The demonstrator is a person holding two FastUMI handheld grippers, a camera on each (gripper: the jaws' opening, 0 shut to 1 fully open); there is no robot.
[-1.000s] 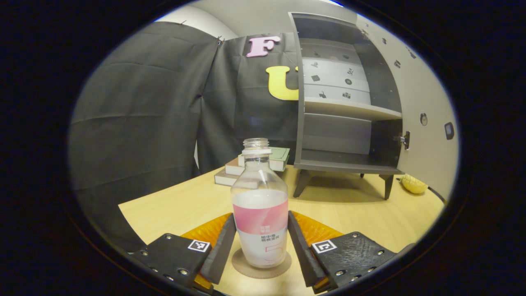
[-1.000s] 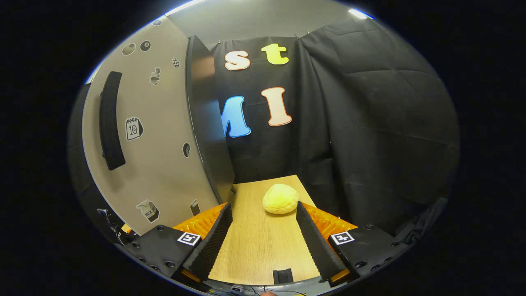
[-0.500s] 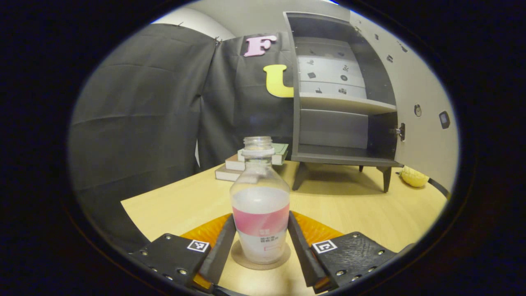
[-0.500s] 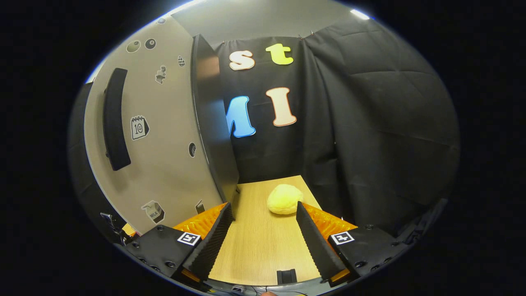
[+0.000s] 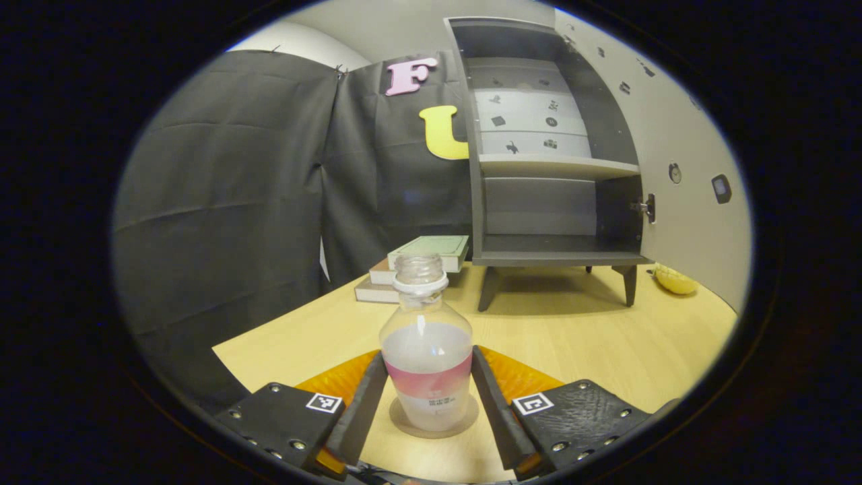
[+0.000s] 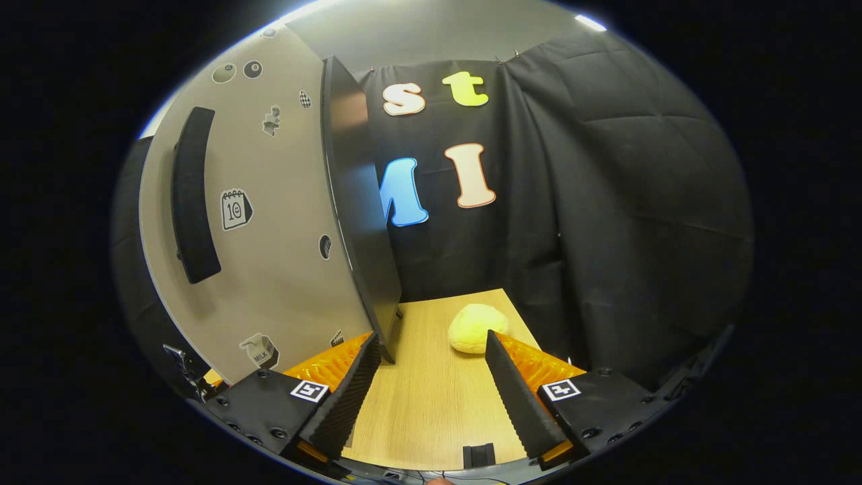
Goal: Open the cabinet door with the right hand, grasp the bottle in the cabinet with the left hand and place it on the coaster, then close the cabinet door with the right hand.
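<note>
A clear capless bottle [image 5: 426,364] with a pink label stands upright on a round brown coaster [image 5: 465,423] on the wooden table. My left gripper [image 5: 428,357] is open, with a finger close on each side of the bottle. Behind it the grey cabinet [image 5: 539,257] stands with bare shelves and its door [image 5: 687,222] swung wide to the right. In the right gripper view, my right gripper [image 6: 431,340] is open and holds nothing. It sits just right of the door's [image 6: 283,222] free edge, and the dark handle [image 6: 192,195] is further left on the outer face.
A stack of books [image 5: 417,259] lies left of the cabinet. A yellow lumpy thing [image 6: 478,328] rests on the table past my right gripper; it lies beside the cabinet's right legs [image 5: 675,279]. Black cloth walls close the table's far and left sides.
The left gripper view has risen and tilted down, so the bottle looks shorter while it stays on the coaster. The right gripper has drifted slightly so the door edge sits nearer its left finger.
</note>
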